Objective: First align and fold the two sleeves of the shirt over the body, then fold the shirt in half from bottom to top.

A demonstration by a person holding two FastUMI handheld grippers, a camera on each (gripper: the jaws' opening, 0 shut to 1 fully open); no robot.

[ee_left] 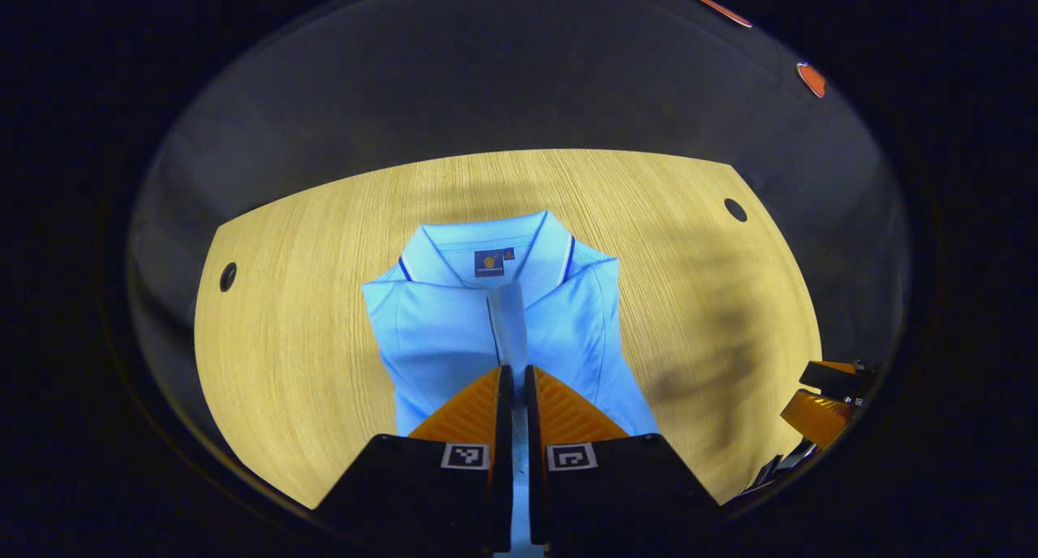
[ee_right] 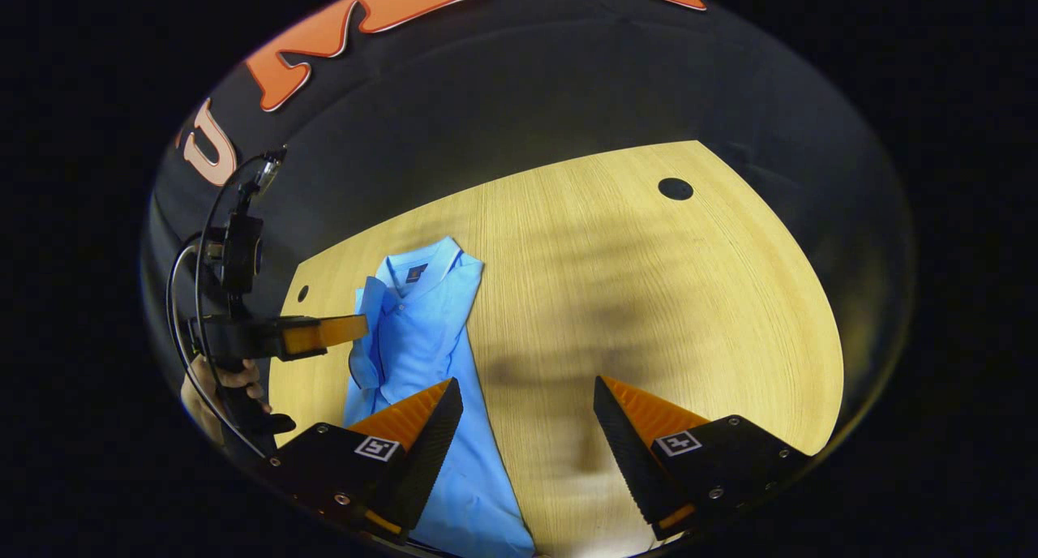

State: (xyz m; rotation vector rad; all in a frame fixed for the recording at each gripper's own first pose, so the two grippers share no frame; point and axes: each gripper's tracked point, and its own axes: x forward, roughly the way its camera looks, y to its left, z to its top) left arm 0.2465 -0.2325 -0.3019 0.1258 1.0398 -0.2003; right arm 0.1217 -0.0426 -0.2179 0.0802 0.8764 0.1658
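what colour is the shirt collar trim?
Light blue shirt; its collar carries dark blue and white edge stripes, clearest in the left gripper view.

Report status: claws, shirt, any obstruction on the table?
Left claw shut on sleeve, holding it over the body. Right claw open, above the table. Light blue polo shirt flat on wooden table. Nothing in the way.

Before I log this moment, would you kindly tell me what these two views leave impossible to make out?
- Shirt hem: in the left gripper view, hidden behind the left claw; in the right gripper view, cut off by the bottom edge.
- The collar label: too small in both views.
- The hand holding the left claw: mostly hidden behind its handle in the right gripper view.
- The table's near edge: covered by the right claw.
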